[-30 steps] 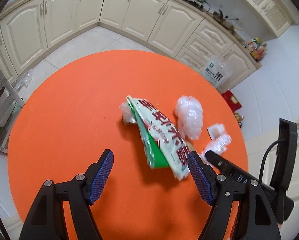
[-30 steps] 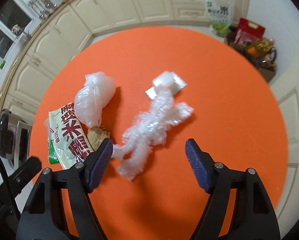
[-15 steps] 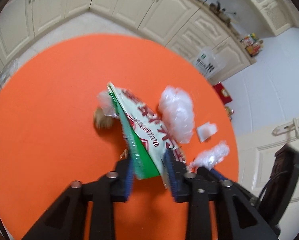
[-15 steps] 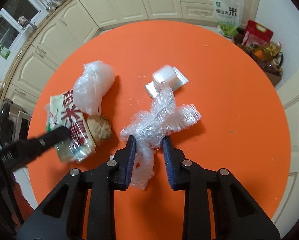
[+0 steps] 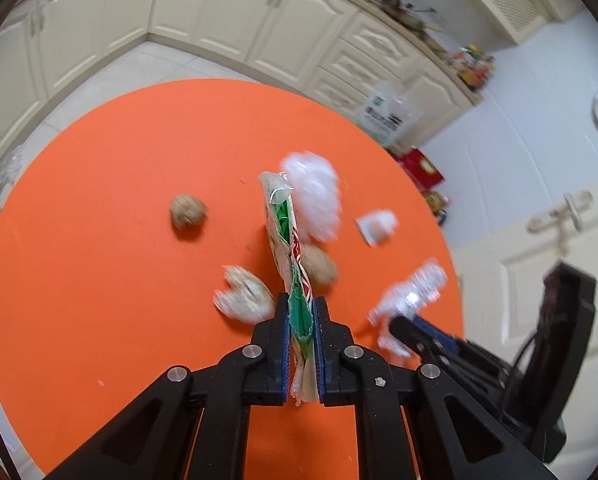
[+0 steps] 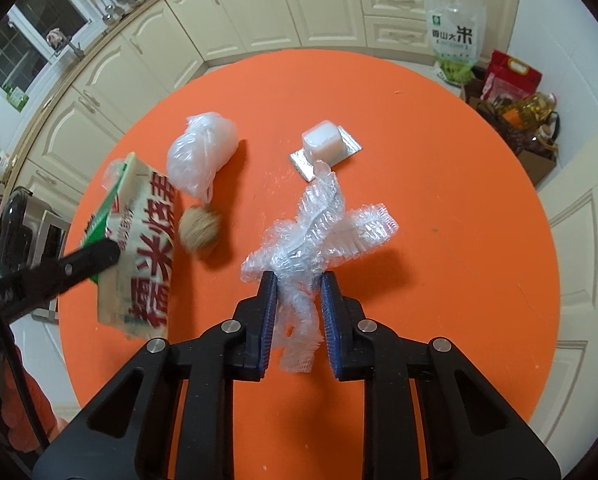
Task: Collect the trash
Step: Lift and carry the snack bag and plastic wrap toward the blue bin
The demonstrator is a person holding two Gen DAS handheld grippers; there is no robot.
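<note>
The round orange table [image 6: 439, 168] lies under both grippers and carries all the trash.

The snack bag [image 5: 289, 236], white with a green side and big red Chinese characters that I cannot read with certainty, is the largest piece. The left gripper [image 5: 301, 312] pinches its near end; its blue pads have just been closing and now press the crumpled foil flat between them. Seen along that gripper, the bag stands edge-on, its long axis running straight away from the fingertips, the torn far end pointing toward the cabinets. In the right wrist view the same bag [image 6: 139, 240] hangs to the left of the right gripper, printed face showing.

The crinkled clear plastic wrap [image 6: 319, 232] is pinched by the right gripper [image 6: 299, 280], whose jaws have just been closing on its narrow tail. Its long axis runs forward from the pads, and frilled lobes fan out ahead and to the right.

A knotted clear plastic bag [image 6: 201, 156] lies ahead-left of the right gripper. A small white cup on a foil lid [image 6: 323, 146] sits straight ahead, just beyond the wrap's tip. A brown walnut [image 6: 199, 228] rests between the snack bag and the wrap.

On the floor beyond the table, a rice sack [image 6: 453, 40] shows the large character 米.
</note>
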